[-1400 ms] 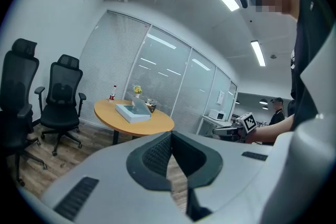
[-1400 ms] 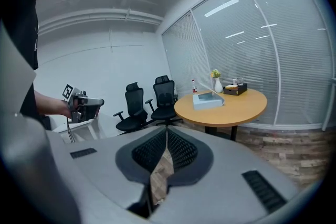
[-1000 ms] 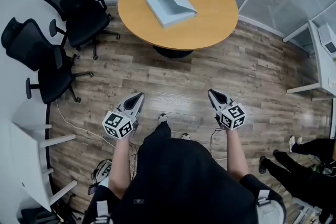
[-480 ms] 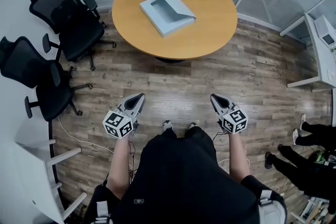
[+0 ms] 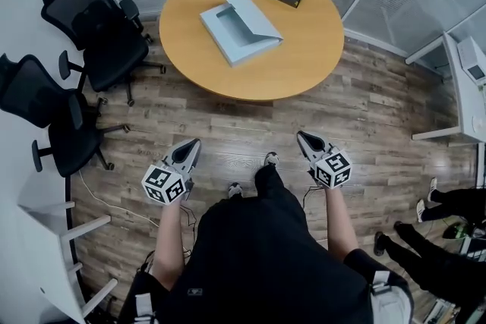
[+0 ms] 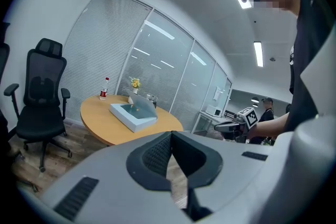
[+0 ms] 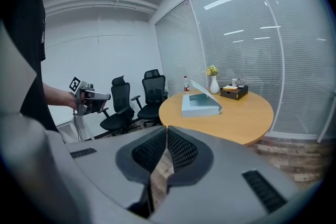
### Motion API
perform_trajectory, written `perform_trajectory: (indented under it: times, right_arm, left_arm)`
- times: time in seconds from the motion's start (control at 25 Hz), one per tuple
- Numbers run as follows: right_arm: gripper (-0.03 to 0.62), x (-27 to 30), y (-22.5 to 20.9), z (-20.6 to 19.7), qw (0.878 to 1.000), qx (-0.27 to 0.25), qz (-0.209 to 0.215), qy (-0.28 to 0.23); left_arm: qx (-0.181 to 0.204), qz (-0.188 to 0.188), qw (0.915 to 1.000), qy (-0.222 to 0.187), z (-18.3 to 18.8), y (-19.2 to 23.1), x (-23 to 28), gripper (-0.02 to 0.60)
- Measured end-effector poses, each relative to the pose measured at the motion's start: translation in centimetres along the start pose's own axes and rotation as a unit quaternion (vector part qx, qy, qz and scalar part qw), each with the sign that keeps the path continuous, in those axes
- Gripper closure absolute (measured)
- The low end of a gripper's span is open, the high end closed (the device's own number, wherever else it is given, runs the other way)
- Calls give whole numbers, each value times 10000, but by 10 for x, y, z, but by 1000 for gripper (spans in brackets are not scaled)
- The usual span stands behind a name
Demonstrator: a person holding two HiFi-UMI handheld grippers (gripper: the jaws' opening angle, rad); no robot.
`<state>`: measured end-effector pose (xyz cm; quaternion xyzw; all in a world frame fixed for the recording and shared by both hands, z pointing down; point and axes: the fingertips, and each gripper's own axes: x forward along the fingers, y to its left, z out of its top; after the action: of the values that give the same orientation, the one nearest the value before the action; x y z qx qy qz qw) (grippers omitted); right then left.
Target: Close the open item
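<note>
Left tool (image 5: 190,146) and right tool (image 5: 305,139) pinched together, empty, well short of the worktop (image 5: 304,49); box (image 5: 228,30) gapes open, not yet reached.

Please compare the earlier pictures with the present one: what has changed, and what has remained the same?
The person has stepped toward the round table, which now looks nearer in the head view; one shoe is forward. Nothing was taken hold of or let go. The left gripper and right gripper stay shut, empty and low, and the blue box is still open on the table.
</note>
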<state>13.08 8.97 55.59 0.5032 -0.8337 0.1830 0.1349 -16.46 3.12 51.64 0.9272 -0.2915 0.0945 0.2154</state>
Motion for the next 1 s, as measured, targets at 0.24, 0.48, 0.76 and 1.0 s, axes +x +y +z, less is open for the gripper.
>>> perform_trajectory:
  times: [0.24,0.48,0.76,1.0]
  right_arm:
    - [588,10,-55,29,9998,-38,34,-185]
    - [588,23,-102,40,9996,35,132,-232]
    - [588,39,-158,62,9989,-112,388,-233]
    - [588,56,-192,78,9976,-223,609,-252]
  left_arm:
    - [96,89,9999,-5,22,-4,46,577]
    - [207,252,9994,-142,52,-2,91,577]
    - [127,572,9977,-338,72,-4,133,577]
    - [-19,819,9958,-416,77,-2,158,577]
